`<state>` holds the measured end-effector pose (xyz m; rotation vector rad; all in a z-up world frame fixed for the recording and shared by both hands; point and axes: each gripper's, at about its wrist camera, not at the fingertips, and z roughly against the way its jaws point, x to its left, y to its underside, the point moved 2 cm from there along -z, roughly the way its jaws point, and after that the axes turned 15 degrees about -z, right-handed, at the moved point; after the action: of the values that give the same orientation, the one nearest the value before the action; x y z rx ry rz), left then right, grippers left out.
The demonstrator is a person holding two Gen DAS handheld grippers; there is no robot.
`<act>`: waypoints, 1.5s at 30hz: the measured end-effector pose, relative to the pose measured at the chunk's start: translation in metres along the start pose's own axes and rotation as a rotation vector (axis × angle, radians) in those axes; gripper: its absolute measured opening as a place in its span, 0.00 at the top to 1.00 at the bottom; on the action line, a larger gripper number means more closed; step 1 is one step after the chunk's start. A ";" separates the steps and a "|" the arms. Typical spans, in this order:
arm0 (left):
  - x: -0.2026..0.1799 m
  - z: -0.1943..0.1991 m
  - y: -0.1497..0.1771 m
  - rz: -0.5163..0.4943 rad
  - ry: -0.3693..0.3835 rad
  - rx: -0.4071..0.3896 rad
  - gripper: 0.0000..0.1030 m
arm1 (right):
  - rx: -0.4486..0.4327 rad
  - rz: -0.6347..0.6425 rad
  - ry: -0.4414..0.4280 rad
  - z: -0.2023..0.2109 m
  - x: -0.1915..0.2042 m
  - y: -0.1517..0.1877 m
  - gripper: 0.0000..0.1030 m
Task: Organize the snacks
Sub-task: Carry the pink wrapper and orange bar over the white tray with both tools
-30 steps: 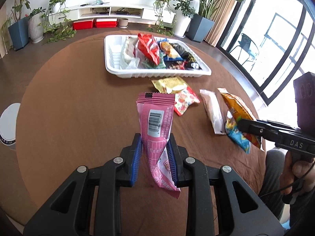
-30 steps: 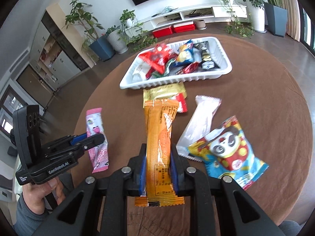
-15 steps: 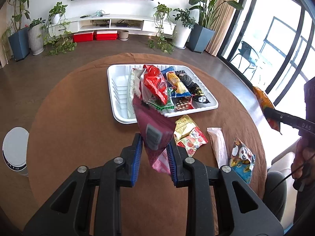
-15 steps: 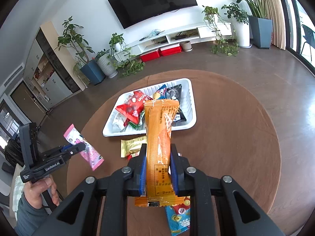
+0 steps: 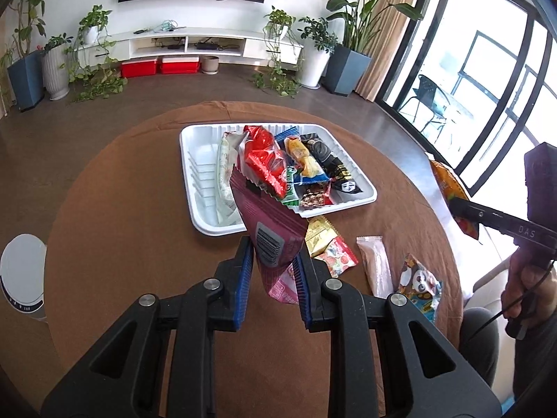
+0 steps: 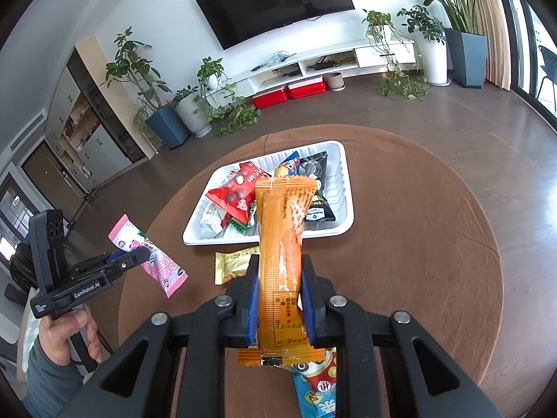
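Note:
My left gripper (image 5: 273,259) is shut on a pink snack packet (image 5: 268,223), held in the air in front of the white tray (image 5: 195,181). The right wrist view shows that same pink packet (image 6: 153,261) at its left, gripped by the other tool. My right gripper (image 6: 278,278) is shut on a long orange snack packet (image 6: 282,230), lifted above the round brown table (image 6: 417,244). In the left wrist view the orange packet (image 5: 449,188) hangs at the right edge. The tray (image 6: 343,174) holds several snack packets, among them a red one (image 5: 264,163).
Loose on the cloth in front of the tray lie a gold packet (image 5: 320,233), a strawberry packet (image 5: 337,261), a pale long packet (image 5: 376,264) and a blue cartoon packet (image 5: 421,285). A person's hand (image 6: 66,331) holds the left tool. A white round object (image 5: 21,275) stands left of the table.
Both grippers have risen and drawn back from the table with their packets, so more of the table and room shows. The pink packet now tilts toward the tray.

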<state>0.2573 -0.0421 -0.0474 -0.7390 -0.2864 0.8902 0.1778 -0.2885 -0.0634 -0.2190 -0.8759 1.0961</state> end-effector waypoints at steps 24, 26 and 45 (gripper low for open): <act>0.047 -0.106 -0.084 -0.052 0.128 0.245 0.80 | 0.122 0.017 0.052 -0.101 -0.005 -0.079 0.78; 0.050 -0.112 -0.087 -0.050 0.126 0.256 0.80 | 0.134 0.021 0.064 -0.113 -0.005 -0.082 0.78; 0.066 -0.152 -0.090 -0.023 0.088 0.276 0.79 | 0.143 0.033 0.116 -0.168 0.006 -0.084 0.78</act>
<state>0.4295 -0.0973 -0.0998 -0.5165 -0.0908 0.8522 0.3560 -0.2805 -0.1237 -0.1769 -0.6899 1.1604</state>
